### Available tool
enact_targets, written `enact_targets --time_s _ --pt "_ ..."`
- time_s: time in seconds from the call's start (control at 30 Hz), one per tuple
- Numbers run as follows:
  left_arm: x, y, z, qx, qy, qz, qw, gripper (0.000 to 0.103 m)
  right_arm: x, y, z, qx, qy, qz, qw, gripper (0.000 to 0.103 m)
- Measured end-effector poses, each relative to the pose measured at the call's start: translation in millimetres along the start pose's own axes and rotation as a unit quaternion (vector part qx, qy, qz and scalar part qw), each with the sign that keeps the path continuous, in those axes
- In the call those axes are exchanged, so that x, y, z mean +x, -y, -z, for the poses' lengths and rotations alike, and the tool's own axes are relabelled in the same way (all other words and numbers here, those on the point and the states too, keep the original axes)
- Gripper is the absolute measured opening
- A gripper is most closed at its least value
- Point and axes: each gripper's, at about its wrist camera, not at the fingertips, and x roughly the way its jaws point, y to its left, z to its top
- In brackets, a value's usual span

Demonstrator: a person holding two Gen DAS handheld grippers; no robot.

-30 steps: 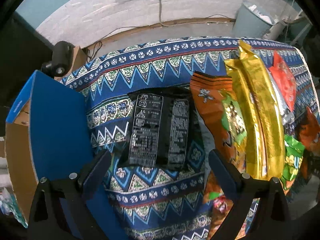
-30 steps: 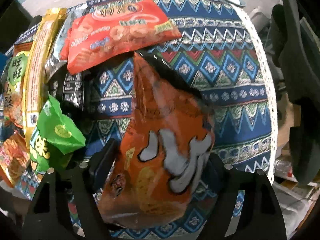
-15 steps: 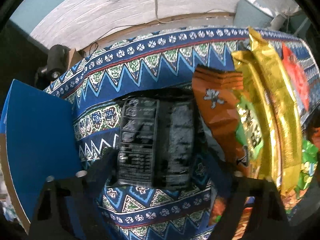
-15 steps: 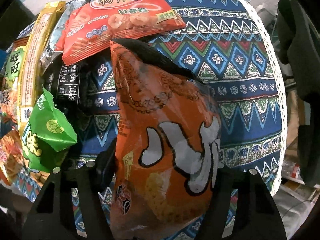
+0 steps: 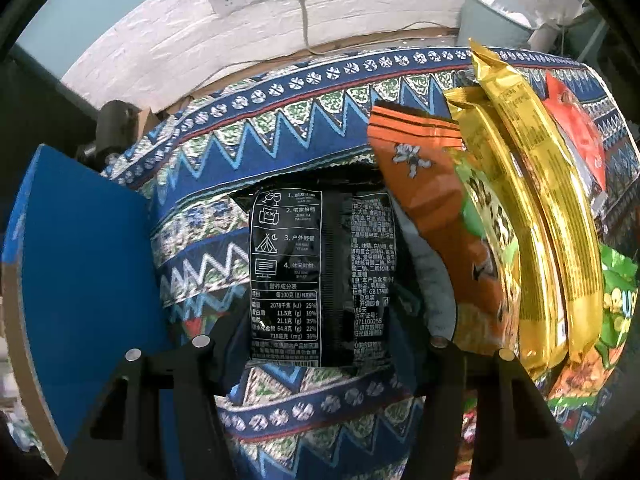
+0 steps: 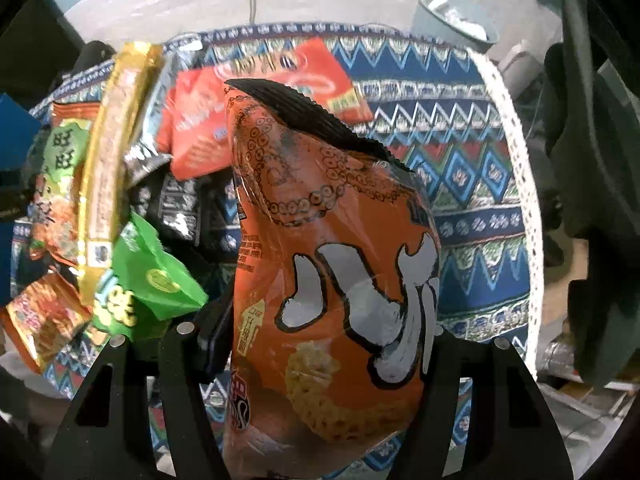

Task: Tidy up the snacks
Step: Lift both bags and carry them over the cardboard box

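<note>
Item: black snack packet (image 5: 320, 284), flat on the patterned cloth (image 5: 280, 128), just right of the blue box (image 5: 80, 260). Long axis runs straight away from my left gripper (image 5: 320, 344), whose jaws straddle its near end, closing. My right gripper (image 6: 324, 344) pinches the orange bag (image 6: 332, 280), still tightening.

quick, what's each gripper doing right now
left gripper: jaws closing around the black foil snack packet; contact unclear.
right gripper: jaws closing, gripping the orange crinkly snack bag.
</note>
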Motion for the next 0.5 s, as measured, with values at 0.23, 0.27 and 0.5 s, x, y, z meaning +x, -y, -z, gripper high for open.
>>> enact_targets --time_s 0.23,0.27,0.5 --pt "-33 -4 12 0.005 0.026 -0.022 0.9994 0.061 -27 -16 -11 -0.013 0.034 0.000 0.999 0.064" --pt "-36 -3 14 0.004 0.029 -0.020 0.9994 0.061 -30 -19 -13 -0.016 0.039 0.000 0.999 0.064" --pt "-69 -7 26 -0.007 0.053 -0.012 0.9985 0.061 -49 -38 -4 -0.035 0.064 0.000 0.997 0.064"
